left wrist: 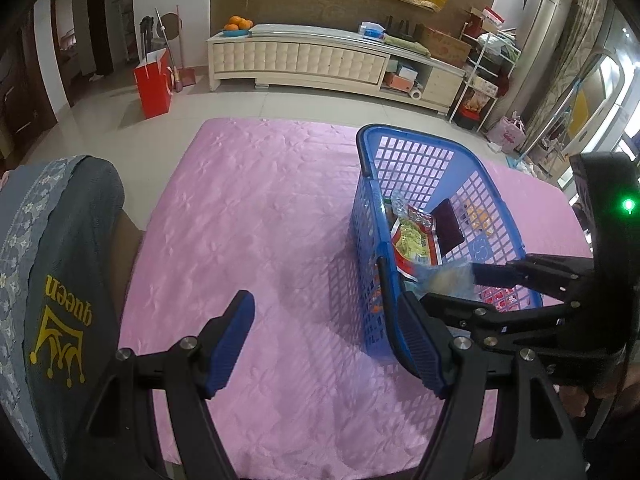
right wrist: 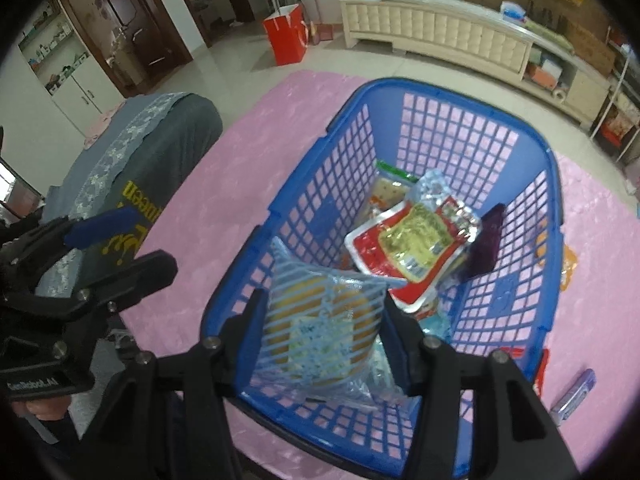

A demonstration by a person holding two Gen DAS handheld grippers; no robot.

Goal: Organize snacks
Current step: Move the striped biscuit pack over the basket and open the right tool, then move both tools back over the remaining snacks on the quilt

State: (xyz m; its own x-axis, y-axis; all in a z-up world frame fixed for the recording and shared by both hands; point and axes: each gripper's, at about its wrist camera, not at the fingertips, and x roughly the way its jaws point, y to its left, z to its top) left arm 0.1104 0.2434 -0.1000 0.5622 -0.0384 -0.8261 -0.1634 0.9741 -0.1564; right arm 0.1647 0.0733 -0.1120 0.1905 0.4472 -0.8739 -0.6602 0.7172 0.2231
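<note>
Right wrist view: right gripper (right wrist: 320, 320) holds a clear blue-striped bread packet (right wrist: 320, 320) between its pads over the near end of the blue lattice plastic basket (right wrist: 554, 184); left gripper (left wrist: 328, 344) gapes empty above the pink quilted cloth (left wrist: 248, 208)

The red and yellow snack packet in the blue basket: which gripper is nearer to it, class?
Right. The right gripper hangs over the blue basket, just short of the red and yellow snack packet. The left gripper is outside the basket, over the pink cloth.
</note>
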